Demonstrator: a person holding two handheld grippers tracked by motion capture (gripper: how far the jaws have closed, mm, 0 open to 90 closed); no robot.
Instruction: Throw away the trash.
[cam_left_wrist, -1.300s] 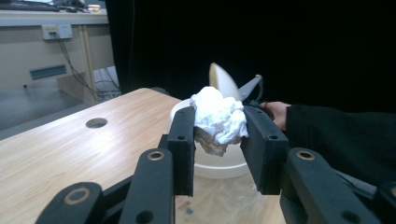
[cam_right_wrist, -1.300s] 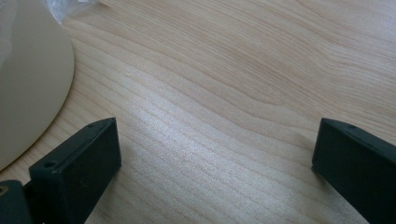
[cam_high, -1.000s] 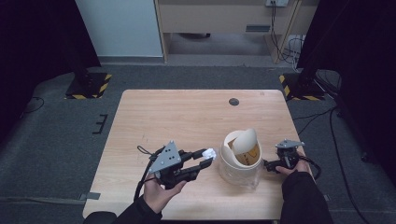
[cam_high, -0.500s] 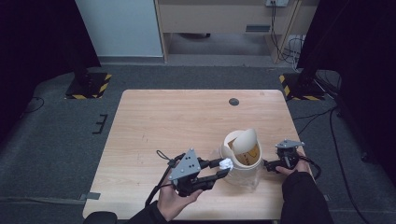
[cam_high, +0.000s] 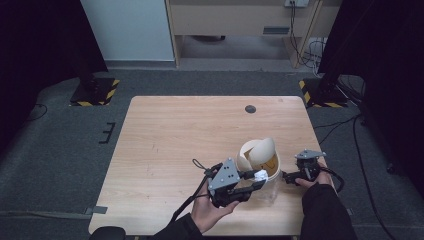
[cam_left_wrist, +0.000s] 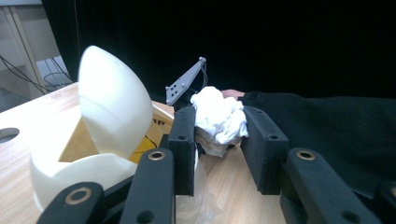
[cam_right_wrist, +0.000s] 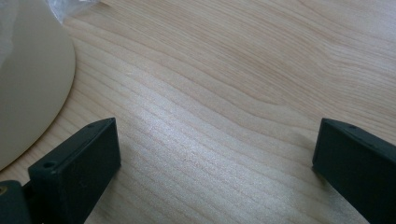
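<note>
White crumpled tissue (cam_left_wrist: 218, 119) sits pinched in our left tool (cam_high: 255, 181), just beside the swing-lid bin (cam_high: 260, 162) on the counter (cam_high: 165, 140). It looks light and soft (easily squashed), so we grip its bulk. Our right tool (cam_right_wrist: 215, 154) rests released.

Two black jaws of the right gripper (cam_right_wrist: 215, 168) are seen rising from the bottom corners, set wide apart, with nothing held between them. Beneath and between them the pale wooden table (cam_right_wrist: 224, 93) is shown, its grain running in long wavy lines and a soft sheen lying across the middle. At the left edge the curved cream wall of a bin (cam_right_wrist: 28, 88) is seen, resting on the table just beside the left-hand jaw without touching it. A scrap of clear plastic film (cam_right_wrist: 70, 7) is glimpsed at the top left corner, above the bin
</note>
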